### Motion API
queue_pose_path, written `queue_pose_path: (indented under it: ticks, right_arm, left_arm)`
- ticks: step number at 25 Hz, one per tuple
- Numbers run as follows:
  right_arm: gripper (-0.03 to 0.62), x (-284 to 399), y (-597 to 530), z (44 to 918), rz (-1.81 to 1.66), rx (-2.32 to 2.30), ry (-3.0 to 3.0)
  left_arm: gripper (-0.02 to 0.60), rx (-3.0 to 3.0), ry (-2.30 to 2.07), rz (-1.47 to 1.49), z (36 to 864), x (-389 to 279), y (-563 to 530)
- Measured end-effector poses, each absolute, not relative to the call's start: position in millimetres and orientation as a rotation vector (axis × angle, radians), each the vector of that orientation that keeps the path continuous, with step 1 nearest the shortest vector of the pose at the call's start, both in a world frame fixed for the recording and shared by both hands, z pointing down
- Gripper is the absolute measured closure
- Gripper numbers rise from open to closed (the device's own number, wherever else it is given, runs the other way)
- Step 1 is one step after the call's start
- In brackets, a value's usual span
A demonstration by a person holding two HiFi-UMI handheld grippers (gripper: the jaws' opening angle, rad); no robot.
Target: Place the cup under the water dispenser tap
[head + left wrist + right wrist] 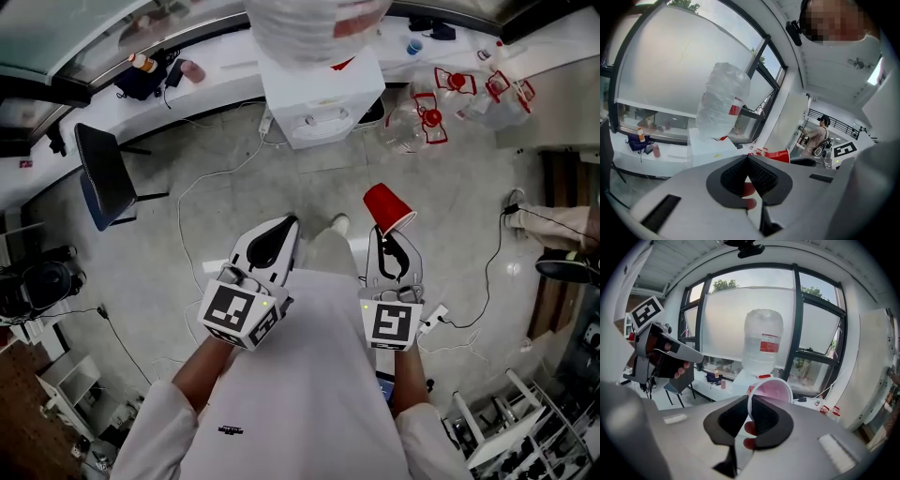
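In the head view my right gripper is shut on the wall of a red cup, which tilts forward over the floor. In the right gripper view the cup shows its pink inside, with its rim pinched between the pads. The white water dispenser stands ahead by the counter, its clear bottle on top. The taps are too small to make out. My left gripper is held level beside the right one, shut with nothing in it. From the left gripper view the dispenser lies ahead to the left and the cup to the right.
A dark chair stands at the left on the floor, with cables trailing nearby. Clear containers with red clips lie right of the dispenser. A counter runs along the window. A person stands far right. A wire rack is at lower right.
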State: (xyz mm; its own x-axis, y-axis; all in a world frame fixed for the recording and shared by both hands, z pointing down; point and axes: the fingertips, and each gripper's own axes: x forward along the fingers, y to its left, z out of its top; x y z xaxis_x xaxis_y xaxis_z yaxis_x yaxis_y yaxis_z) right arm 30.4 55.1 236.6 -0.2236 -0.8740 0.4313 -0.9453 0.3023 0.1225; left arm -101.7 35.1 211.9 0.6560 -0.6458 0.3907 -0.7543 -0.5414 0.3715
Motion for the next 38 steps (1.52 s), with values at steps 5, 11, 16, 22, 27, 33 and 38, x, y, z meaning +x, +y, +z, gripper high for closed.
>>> queue_pose_path:
  ticks: [5,11,16,22,27,33,38]
  right_arm:
    - [0.562,43.6,35.5,252.1,0.272,1.564,-2.185]
    - [0.562,52.3,16.4,276.0,0.29,1.489,-2.198]
    - [0.563,53.9,4.3,296.9,0.325,1.478,-2.214]
    - [0.563,60.8,-11.1,327.1,0.342,1.49,-2.231]
    - [0.563,65.4,-21.0,362.7,0.36,1.469,-2.215]
    - [0.563,68.3,-35.1,400.4,0.347,1.446,-2.218]
    - [0.563,71.7,-47.7,437.0,0.353,1.418,-2.208]
  left_arm:
    - [0.58,2.346,-1.118,0.322,222.5,-83.8,16.5]
    - [0.58,2.324,-1.14,0.378,239.3,-69.8,2.4]
    - [0.58,2.328,-1.135,0.41,257.9,-62.9,-6.5]
    - [0.58,2.34,-1.109,0.448,289.4,-50.2,-18.1]
    - [0.58,2.324,-1.099,0.483,320.3,-44.1,-22.9]
    - [0.58,2.316,-1.081,0.544,358.1,-36.7,-28.6]
    - [0.58,2.284,-1.089,0.599,384.5,-36.1,-32.9]
